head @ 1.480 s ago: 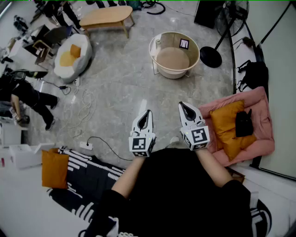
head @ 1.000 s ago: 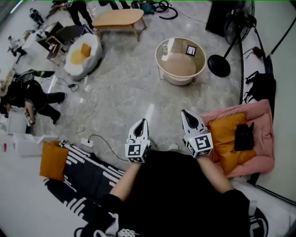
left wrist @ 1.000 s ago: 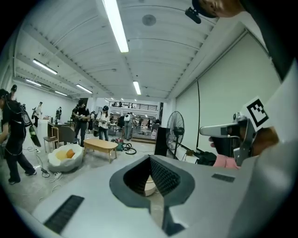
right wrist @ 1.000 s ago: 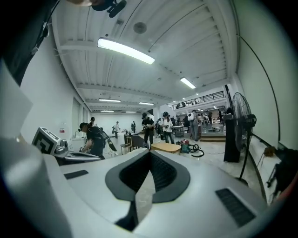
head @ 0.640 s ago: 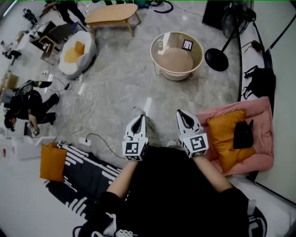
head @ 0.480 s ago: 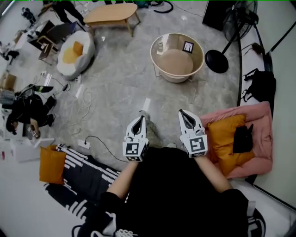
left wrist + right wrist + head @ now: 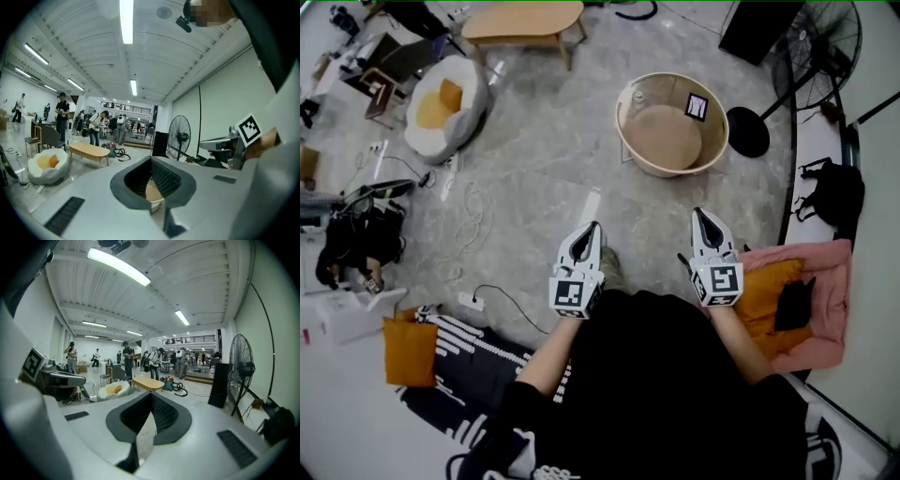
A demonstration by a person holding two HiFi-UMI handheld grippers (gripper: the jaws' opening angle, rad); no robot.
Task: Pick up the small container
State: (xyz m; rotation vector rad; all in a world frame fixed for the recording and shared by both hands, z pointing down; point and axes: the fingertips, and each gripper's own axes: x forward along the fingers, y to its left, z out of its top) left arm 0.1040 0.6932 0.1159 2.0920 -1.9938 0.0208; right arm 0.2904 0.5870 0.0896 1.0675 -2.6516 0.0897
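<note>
The small container [image 7: 639, 97] shows only as a small pale speck just inside the left rim of the round table [image 7: 675, 172], too small to tell its material or its lid; the table itself is a smooth beige tub with a high curved wall and a flat disc inside; a black-and-white marker card [image 7: 697, 106] stands near the far right of that rim.

Both grippers are well short of it, over the grey marbled floor [image 7: 525, 159]; the left gripper [image 7: 592, 228] has its jaws pressed together with nothing in them, and the right gripper [image 7: 702, 215] likewise has its jaws together and empty; their ribbed dark pads meet along one line in each gripper view.

I judge this to be the approach, with no reach begun; the next move calls for closing on the table, parting the jaws of one gripper, and coming over the high rim from above, since the wall would block a level reach.

To the right, a black pedestal fan [image 7: 825, 42] with a wire cage and a soft orange cushion [image 7: 769, 291] lie near the path.
</note>
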